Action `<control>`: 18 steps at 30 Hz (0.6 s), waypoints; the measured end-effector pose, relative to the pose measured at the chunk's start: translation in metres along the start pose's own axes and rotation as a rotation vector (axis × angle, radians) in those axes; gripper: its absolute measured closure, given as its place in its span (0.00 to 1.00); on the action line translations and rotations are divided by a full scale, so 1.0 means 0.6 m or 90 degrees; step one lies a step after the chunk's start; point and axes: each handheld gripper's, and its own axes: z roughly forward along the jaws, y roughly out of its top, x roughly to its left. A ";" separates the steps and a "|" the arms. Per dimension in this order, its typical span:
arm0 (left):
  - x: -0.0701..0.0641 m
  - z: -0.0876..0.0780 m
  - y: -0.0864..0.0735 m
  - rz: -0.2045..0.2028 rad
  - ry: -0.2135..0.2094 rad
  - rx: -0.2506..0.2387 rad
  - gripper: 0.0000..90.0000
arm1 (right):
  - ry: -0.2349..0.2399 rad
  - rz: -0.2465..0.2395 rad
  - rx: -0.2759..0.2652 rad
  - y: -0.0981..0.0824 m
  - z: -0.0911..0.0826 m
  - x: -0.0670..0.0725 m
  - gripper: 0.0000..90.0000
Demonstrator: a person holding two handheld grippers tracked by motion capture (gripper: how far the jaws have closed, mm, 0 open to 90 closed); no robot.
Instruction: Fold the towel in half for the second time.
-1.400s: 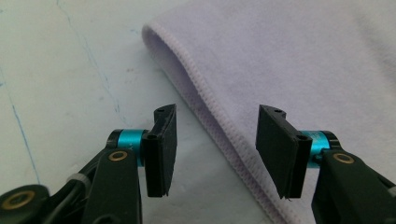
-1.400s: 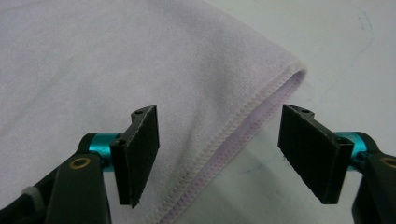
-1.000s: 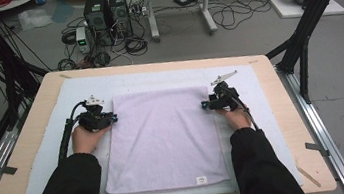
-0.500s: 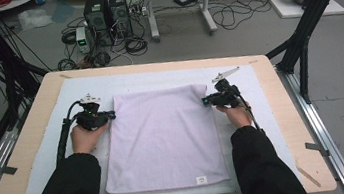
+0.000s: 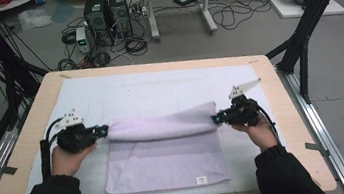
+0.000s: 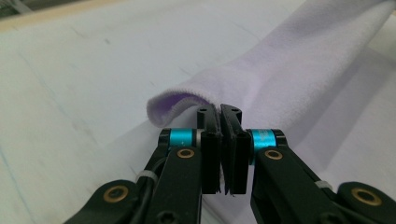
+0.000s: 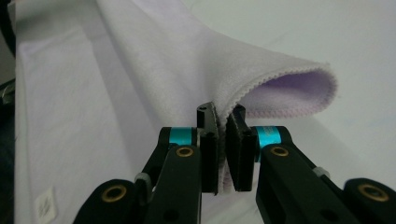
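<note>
Grey floor strewn with cables and computer boxes beyond a wooden table (image 5: 35, 145) topped by a white mat (image 5: 159, 91). On the mat, a lilac towel (image 5: 166, 161), far edge lifted and doubled toward the near hem. At the towel's left corner, left gripper (image 5: 103, 131) clamped on the cloth; at its right corner, right gripper (image 5: 215, 118) likewise pinching fabric. Small white label (image 5: 201, 179) near the towel's front hem.

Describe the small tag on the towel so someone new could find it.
Start at the wooden table with its white mat. On the mat lies a lavender towel. The tag is the small white patch by the towel's near right corner, the only mark on it.
</note>
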 end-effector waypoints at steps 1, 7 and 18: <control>-0.004 -0.002 -0.011 0.005 -0.003 0.010 0.96 | 0.013 0.007 0.010 -0.019 0.004 0.007 0.93; -0.016 -0.003 -0.054 -0.007 -0.017 0.060 0.75 | -0.014 0.047 0.052 -0.074 0.020 0.000 0.62; 0.026 0.043 0.033 -0.030 0.020 0.060 0.47 | -0.047 0.051 -0.016 -0.014 0.026 -0.041 0.37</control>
